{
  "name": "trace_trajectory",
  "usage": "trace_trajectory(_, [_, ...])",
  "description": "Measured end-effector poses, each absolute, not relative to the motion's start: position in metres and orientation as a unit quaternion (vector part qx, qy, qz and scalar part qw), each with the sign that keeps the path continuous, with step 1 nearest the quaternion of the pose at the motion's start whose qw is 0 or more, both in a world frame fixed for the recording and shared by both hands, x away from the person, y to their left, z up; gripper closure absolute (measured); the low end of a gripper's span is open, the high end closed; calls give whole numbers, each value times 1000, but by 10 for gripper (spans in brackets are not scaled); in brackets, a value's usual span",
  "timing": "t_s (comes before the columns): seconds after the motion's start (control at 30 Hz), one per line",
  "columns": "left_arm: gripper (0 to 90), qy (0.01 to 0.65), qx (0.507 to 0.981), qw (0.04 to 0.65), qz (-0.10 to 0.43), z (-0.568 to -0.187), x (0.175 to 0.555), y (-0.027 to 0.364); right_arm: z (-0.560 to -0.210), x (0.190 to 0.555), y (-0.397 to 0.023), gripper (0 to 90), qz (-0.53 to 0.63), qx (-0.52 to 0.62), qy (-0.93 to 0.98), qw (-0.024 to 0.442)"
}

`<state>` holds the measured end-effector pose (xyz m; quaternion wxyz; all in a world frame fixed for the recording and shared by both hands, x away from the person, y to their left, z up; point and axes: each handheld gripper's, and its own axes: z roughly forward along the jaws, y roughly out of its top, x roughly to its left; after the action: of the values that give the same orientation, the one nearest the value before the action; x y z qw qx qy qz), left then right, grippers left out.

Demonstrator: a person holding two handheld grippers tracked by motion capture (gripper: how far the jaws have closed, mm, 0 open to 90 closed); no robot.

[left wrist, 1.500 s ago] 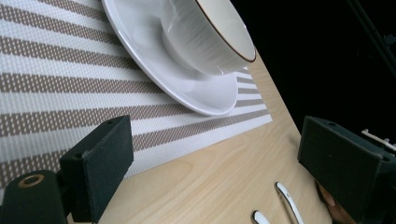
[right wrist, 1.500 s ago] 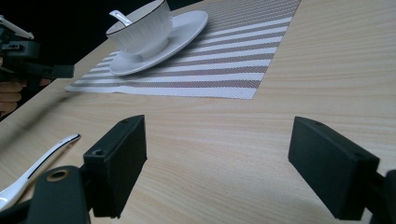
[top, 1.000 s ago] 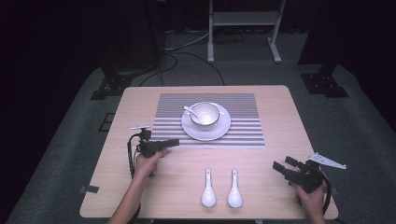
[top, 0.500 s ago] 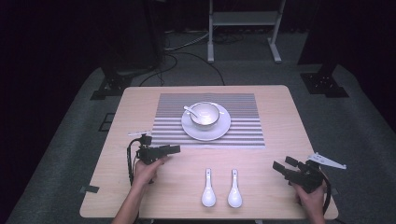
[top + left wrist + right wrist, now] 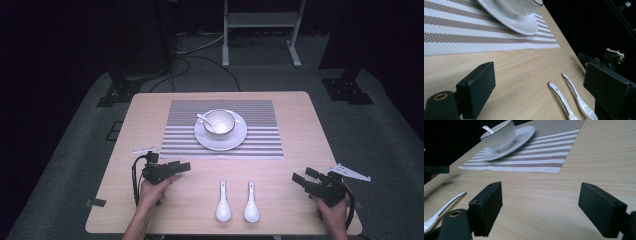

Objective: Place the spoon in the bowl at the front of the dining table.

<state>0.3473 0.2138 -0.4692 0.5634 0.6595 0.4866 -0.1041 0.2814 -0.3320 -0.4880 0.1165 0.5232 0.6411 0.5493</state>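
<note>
A white bowl [image 5: 219, 122] with a white spoon [image 5: 204, 119] in it stands on a white plate [image 5: 236, 139] on a striped placemat [image 5: 260, 112]. Two more white spoons [image 5: 223, 202] [image 5: 251, 202] lie side by side near the table's front edge, handles pointing away from me. My left gripper [image 5: 184, 168] hovers open, left of the spoons, jaws pointing right. My right gripper [image 5: 304, 178] is open at the front right, jaws pointing left and away. In the left gripper view the gripper [image 5: 541, 87] faces the two spoons [image 5: 562, 100] [image 5: 577, 96]. The right gripper [image 5: 541, 207] faces the bowl [image 5: 499, 136].
The light wooden table [image 5: 300, 125] has bare wood on both sides of the placemat and between the grippers. A dark floor with cables and a metal stand [image 5: 260, 20] lies beyond the far edge.
My left gripper has drifted a little toward the front edge of the table. The right gripper and the dishes have not moved.
</note>
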Motion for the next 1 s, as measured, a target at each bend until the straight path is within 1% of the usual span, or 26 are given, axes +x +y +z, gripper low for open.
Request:
trace_trajectory(0.53, [92,475,681,551,-79,-475,314,218,-488,281,-332,184,548,525,640,118])
trace_trajectory(0.7, [92,474,676,558,-79,-475,305,219,-488,281,-332,184,548,524,641,118])
trace_trajectory(0.83, [92,470,682,557,-64,-473,298,219,-488,281,-332,184,549,525,640,117])
trace_trajectory(1.0, [92,470,680,560,-62,-475,296,219,-488,280,-333,184,553,526,636,115])
